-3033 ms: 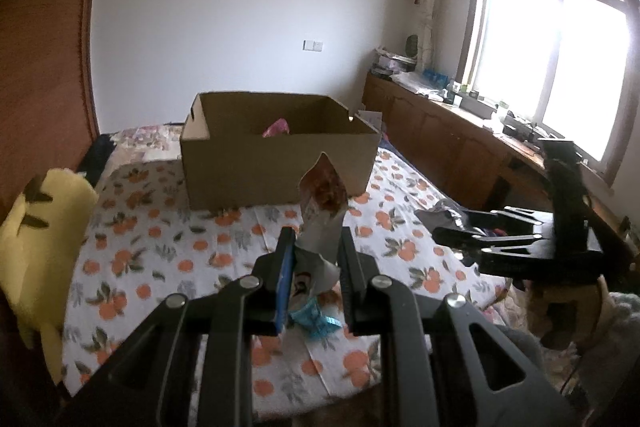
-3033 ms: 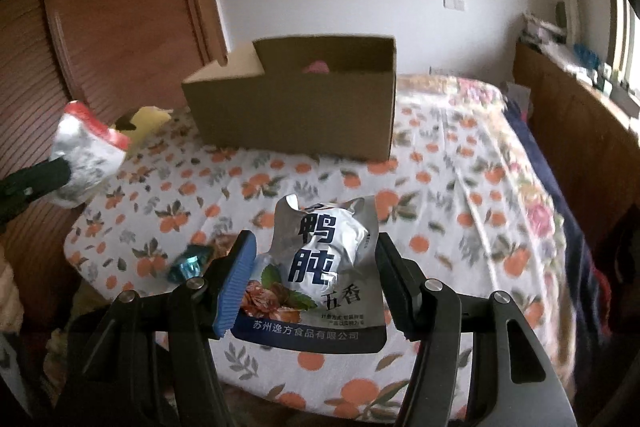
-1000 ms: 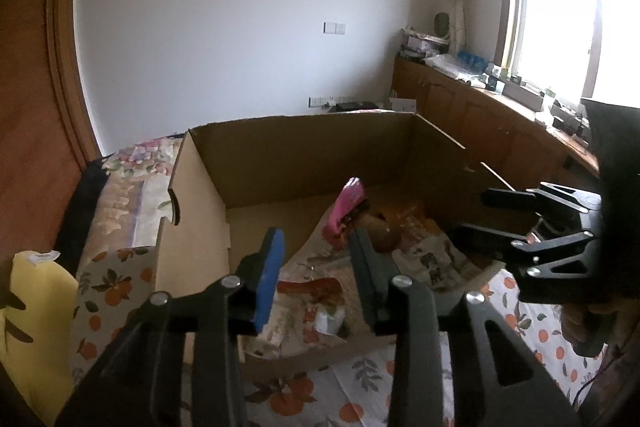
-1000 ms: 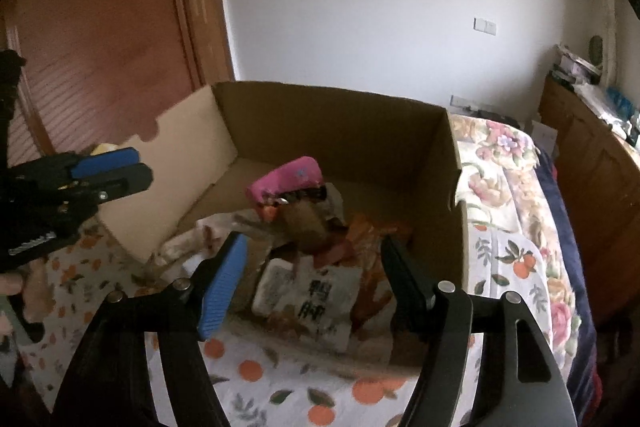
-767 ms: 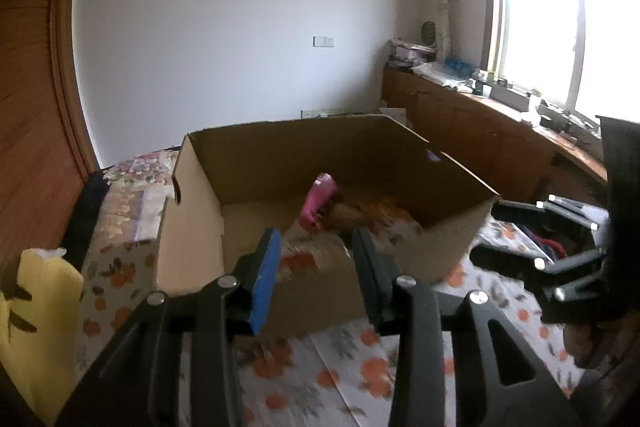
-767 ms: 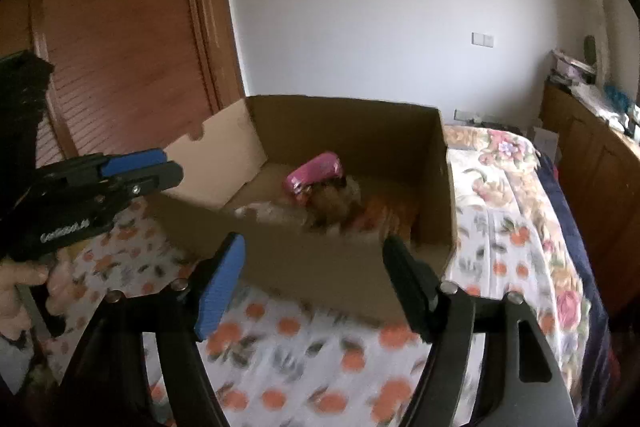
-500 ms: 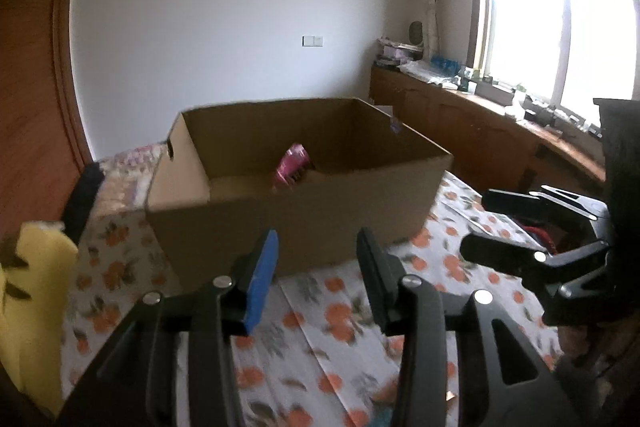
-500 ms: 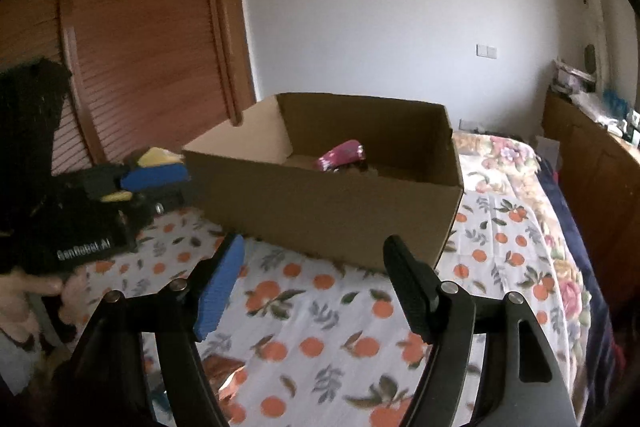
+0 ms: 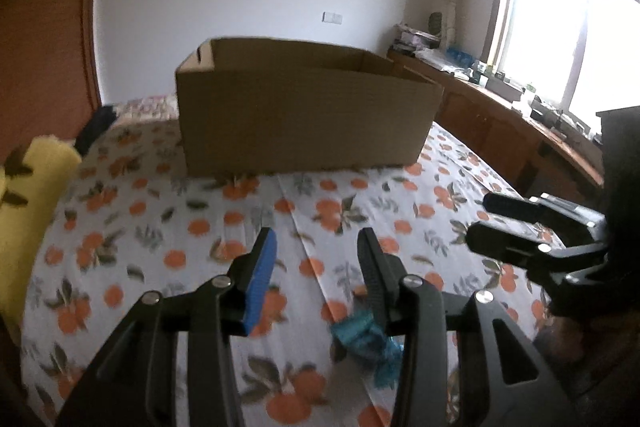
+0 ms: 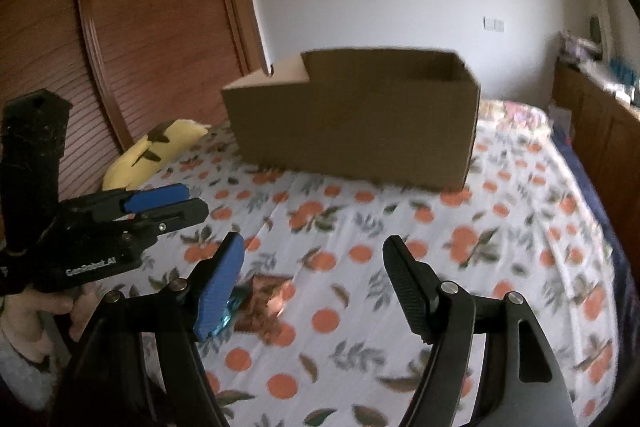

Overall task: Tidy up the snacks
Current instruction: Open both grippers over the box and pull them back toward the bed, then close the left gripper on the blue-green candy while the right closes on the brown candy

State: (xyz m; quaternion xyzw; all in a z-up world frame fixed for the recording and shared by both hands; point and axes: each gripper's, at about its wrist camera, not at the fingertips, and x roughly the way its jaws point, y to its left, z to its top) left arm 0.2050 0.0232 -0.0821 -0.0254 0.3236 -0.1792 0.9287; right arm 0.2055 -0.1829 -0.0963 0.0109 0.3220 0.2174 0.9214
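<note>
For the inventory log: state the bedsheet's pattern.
White bedsheet with orange fruits and leaves; right wrist view.

The cardboard box [image 9: 304,119] was plain brown, sitting at twelve o'clock on a white sheet [image 9: 160,219] printed with oranges and green leaves. A teal wrapper [image 9: 360,337] lay at five o'clock, and a yellow pillow [image 9: 28,195] with dark marks at nine.

A matt cardboard box [image 9: 304,115] sits on printed cloth [image 9: 168,227]; the blue wrapper [image 9: 362,339] looks glossy, perhaps foil.
</note>
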